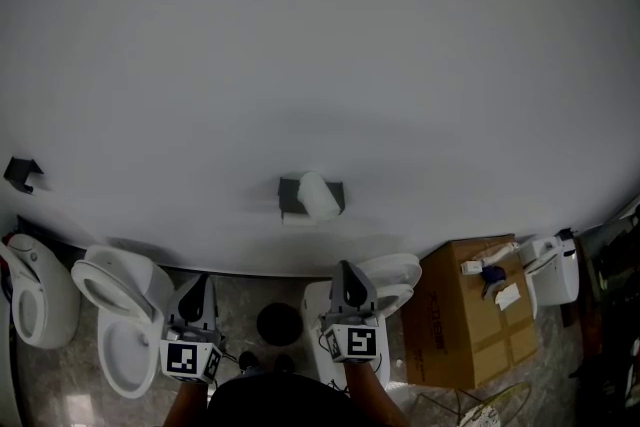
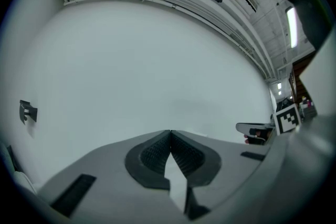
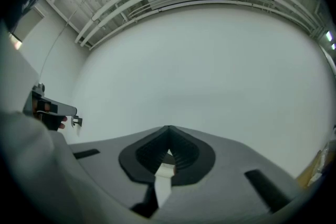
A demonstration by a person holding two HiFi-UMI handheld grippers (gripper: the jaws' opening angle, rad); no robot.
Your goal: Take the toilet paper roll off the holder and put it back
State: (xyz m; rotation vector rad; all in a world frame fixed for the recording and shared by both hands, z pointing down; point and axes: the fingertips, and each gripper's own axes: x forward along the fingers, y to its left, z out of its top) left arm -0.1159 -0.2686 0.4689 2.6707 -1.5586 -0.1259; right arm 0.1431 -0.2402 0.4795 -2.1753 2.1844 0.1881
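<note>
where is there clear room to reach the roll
Bare wall lies left, right and above the toilet paper roll. Below is crowded: left toilet, right toilet, a black round object between them, a cardboard box further right.

A white toilet paper roll [image 1: 319,196] sits on a dark grey holder [image 1: 288,192] fixed to a plain white wall [image 1: 320,45]. In the head view the roll lies across the holder's front, tilted, with its lower end towards the right. The holder's dark edges show on both sides of the roll, and a short pale strip shows just beneath.
</note>
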